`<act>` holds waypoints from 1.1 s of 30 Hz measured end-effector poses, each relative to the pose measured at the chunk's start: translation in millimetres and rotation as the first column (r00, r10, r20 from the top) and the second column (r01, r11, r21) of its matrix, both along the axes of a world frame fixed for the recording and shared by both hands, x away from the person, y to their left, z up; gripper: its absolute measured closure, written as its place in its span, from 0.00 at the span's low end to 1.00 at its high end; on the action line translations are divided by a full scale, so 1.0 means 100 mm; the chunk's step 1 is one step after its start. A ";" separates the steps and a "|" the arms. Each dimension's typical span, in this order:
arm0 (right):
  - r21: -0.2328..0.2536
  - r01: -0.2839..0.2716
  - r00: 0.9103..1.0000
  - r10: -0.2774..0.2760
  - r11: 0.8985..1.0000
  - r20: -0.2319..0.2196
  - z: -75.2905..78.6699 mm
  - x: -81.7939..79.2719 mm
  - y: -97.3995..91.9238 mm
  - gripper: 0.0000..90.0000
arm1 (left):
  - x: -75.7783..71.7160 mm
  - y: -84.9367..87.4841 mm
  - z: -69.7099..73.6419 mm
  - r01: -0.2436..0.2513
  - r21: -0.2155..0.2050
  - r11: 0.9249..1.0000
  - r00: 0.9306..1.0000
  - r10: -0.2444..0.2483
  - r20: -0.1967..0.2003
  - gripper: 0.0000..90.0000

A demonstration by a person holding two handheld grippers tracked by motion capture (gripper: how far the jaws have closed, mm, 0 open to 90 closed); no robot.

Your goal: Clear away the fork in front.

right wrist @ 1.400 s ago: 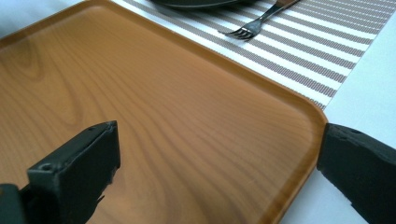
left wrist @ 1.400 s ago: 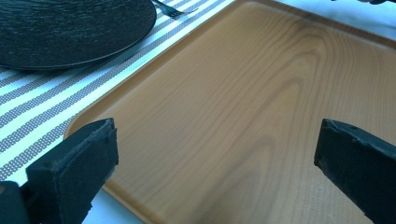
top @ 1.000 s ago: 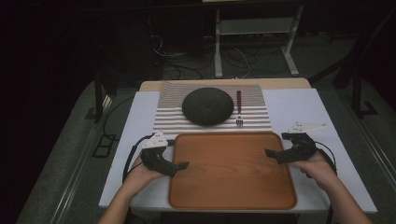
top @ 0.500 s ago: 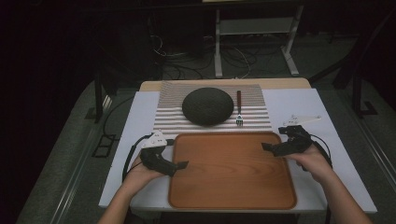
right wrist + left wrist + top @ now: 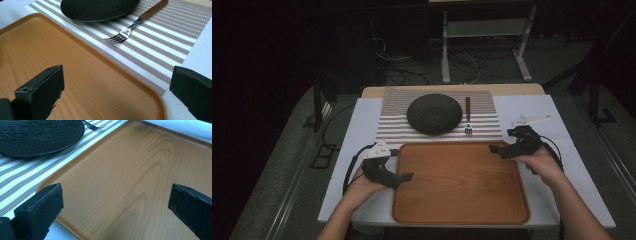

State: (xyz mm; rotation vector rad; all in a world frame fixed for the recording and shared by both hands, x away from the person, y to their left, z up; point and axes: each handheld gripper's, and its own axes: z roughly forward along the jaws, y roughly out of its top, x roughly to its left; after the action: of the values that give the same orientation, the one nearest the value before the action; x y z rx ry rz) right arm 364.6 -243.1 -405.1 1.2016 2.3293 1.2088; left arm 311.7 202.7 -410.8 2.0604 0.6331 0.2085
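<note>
Tray (image 5: 460, 182) of orange wood lies between the two grippers on the white table (image 5: 342, 150). From the high view, the left gripper (image 5: 404, 176) hangs over its left rim and the right gripper (image 5: 495, 148) over its far right corner; beyond them a dark plate (image 5: 434, 114) and a fork (image 5: 468, 120) sit on a striped mat (image 5: 392, 125).

Left gripper view: jaws spread wide, nothing between them, tray (image 5: 130, 182) below, plate (image 5: 37, 135) ahead-left.

Right gripper view: jaws wide too, empty, straddling the tray's corner (image 5: 155, 100), fork (image 5: 130, 30) just ahead.
</note>
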 end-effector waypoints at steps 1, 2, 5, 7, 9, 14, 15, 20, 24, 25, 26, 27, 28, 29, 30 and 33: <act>0.004 0.001 1.000 -0.001 1.000 0.000 0.01 0.03 0.01 0.00 | 0.00 0.00 0.00 0.001 0.001 1.000 1.000 -0.001 0.001 0.00; 0.001 0.000 1.000 0.000 1.000 -0.001 0.01 0.05 0.02 0.00 | 0.00 0.00 0.00 0.001 0.001 1.000 1.000 -0.001 0.001 0.00; 0.000 0.001 1.000 -0.001 1.000 -0.001 0.02 0.08 0.03 0.00 | 0.00 0.00 0.00 0.002 -0.001 1.000 1.000 -0.002 0.001 0.00; -0.006 0.001 1.000 -0.001 1.000 -0.001 0.02 0.12 0.05 0.00 | 0.00 0.00 0.00 0.003 0.000 1.000 1.000 -0.003 0.001 0.00; -0.008 0.000 1.000 0.000 1.000 -0.004 0.02 0.15 0.07 0.00 | 0.00 0.00 0.00 0.004 -0.001 1.000 1.000 -0.004 0.002 0.00; -0.016 0.003 1.000 -0.003 1.000 -0.013 0.04 0.25 0.10 0.00 | 0.00 0.00 0.00 0.008 -0.001 1.000 1.000 -0.008 0.001 0.00; -0.016 0.003 1.000 -0.003 1.000 -0.013 0.04 0.25 0.10 0.00 | 0.00 0.00 0.00 0.008 -0.001 1.000 1.000 -0.008 0.001 0.00; -0.033 0.006 1.000 -0.007 0.999 -0.010 0.08 0.34 0.16 0.00 | 0.00 -0.01 0.00 0.010 -0.002 1.000 1.000 -0.010 -0.002 0.00; -0.045 0.010 1.000 -0.011 0.999 -0.013 0.11 0.43 0.22 0.00 | 0.00 0.00 0.00 0.009 -0.001 1.000 1.000 -0.009 0.000 0.00; -0.047 0.011 1.000 -0.012 0.999 -0.015 0.11 0.45 0.23 0.00 | 0.00 0.01 0.00 0.006 0.000 1.000 1.000 -0.006 0.001 0.00; -0.047 0.011 1.000 -0.012 0.999 -0.015 0.11 0.45 0.23 0.00 | 0.00 0.01 0.00 0.006 0.000 1.000 1.000 -0.006 0.001 0.00; -0.052 0.017 1.000 -0.018 0.999 -0.021 0.11 0.50 0.25 0.00 | 0.00 0.01 0.00 0.006 0.000 1.000 1.000 -0.006 0.002 0.00; -0.052 0.017 1.000 -0.018 0.999 -0.021 0.11 0.50 0.25 0.00 | 0.00 0.01 0.00 0.005 -0.002 1.000 1.000 -0.005 0.002 0.00; -0.053 0.021 0.999 -0.022 0.998 -0.024 0.11 0.52 0.26 0.00 | 0.00 0.01 0.00 0.004 -0.003 1.000 1.000 -0.004 0.002 0.00; -0.063 0.023 0.999 -0.025 0.998 -0.028 0.12 0.56 0.29 0.00 | 0.00 0.01 0.00 0.003 -0.004 1.000 1.000 -0.003 0.002 0.00; -0.072 0.022 0.999 -0.024 0.997 -0.027 0.12 0.61 0.31 0.00 | 0.00 0.02 0.00 0.002 -0.006 1.000 1.000 -0.002 0.002 0.00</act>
State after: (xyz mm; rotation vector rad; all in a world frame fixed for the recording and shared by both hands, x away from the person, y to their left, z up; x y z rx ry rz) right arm 425.1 -211.8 -393.2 1.2256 2.3508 1.0979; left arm 311.9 204.6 -410.3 2.0542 0.6301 0.2072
